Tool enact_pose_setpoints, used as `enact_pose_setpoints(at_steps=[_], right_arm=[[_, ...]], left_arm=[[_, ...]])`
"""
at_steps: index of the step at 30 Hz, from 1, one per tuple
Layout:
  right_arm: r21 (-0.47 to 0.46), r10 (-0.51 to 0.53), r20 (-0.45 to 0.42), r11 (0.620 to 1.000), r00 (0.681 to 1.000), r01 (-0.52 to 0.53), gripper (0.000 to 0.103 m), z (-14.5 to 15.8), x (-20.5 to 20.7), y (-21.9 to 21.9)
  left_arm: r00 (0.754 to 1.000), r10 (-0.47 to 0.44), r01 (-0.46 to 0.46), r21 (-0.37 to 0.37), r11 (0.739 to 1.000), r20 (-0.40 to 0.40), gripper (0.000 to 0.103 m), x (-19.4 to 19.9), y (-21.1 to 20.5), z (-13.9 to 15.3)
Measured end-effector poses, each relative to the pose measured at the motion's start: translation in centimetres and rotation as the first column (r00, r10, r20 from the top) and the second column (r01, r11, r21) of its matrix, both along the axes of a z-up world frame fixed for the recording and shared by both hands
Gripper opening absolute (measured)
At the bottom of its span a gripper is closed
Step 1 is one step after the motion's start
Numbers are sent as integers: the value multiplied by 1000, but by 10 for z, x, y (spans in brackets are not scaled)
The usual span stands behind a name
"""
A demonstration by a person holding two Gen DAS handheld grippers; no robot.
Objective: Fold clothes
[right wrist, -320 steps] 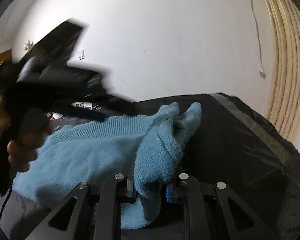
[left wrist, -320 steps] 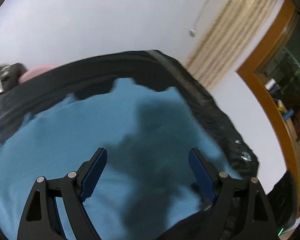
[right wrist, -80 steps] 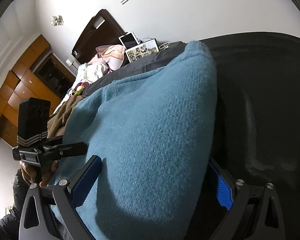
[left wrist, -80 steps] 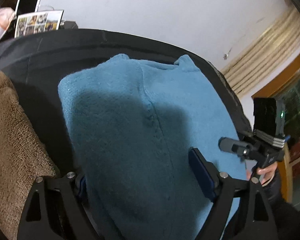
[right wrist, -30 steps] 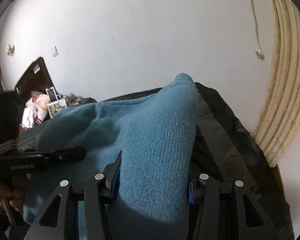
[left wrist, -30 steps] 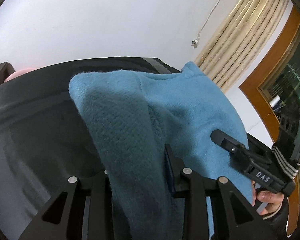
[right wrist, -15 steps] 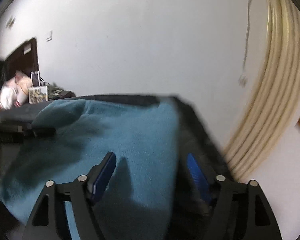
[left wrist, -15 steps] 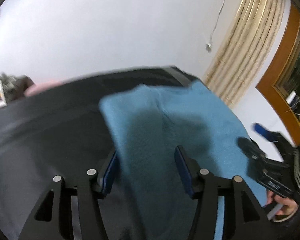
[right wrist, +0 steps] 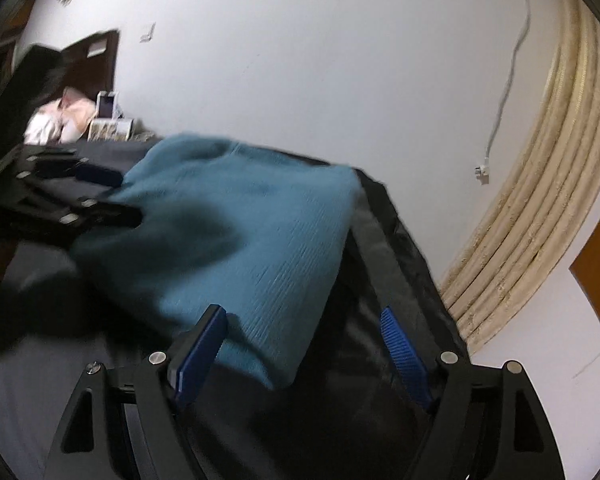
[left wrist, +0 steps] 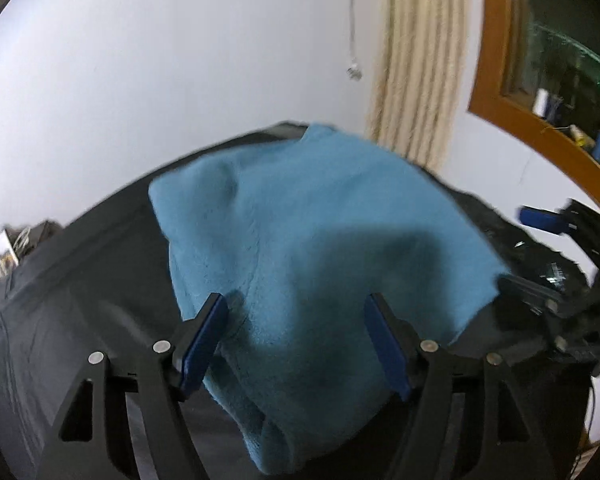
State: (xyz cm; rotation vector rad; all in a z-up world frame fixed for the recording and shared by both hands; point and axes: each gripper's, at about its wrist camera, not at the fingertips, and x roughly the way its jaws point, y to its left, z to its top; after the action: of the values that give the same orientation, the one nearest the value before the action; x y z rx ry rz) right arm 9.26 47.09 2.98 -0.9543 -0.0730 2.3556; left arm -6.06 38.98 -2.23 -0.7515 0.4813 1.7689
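A folded teal-blue knit sweater (left wrist: 312, 248) lies on a black sheet (left wrist: 80, 292). My left gripper (left wrist: 300, 344) is open, its blue-padded fingers spread over the sweater's near edge, holding nothing. My right gripper (right wrist: 304, 348) is open and empty too, its left finger at the sweater's near corner (right wrist: 236, 248) and its right finger over the black sheet (right wrist: 380, 280). The right gripper also shows at the right of the left wrist view (left wrist: 556, 264). The left gripper also shows at the left of the right wrist view (right wrist: 68, 196).
A white wall rises behind the black surface. Cream curtains (right wrist: 540, 200) and an orange wooden window frame (left wrist: 540, 100) stand at the right. A dark headboard, pink bedding (right wrist: 64, 120) and photos sit at the far left. A cable hangs on the wall (right wrist: 500, 112).
Both grippers were shut on the sweater a second ago. They have opened, let it go and drawn back. The sweater now lies flat on the black sheet.
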Motion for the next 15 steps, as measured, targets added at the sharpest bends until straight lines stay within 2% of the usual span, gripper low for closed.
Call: enact_pose_setpoints(at_steps=[4, 7, 12, 15], right_arm=[[46, -3, 87, 999, 996, -1, 81, -13, -1, -10], [65, -100, 107, 993, 989, 94, 81, -18, -4, 3], [-107, -244, 28, 963, 969, 246, 81, -19, 20, 39], [-129, -269, 52, 953, 962, 274, 81, -26, 22, 41]], left_arm=[[999, 28, -28, -12, 1000, 28, 75, -12, -2, -10], [999, 30, -30, -27, 999, 18, 75, -13, 0, -11], [1000, 16, -16, -60, 998, 8, 76, -8, 5, -20], [999, 12, -10, -56, 998, 34, 77, -11, 6, -26]])
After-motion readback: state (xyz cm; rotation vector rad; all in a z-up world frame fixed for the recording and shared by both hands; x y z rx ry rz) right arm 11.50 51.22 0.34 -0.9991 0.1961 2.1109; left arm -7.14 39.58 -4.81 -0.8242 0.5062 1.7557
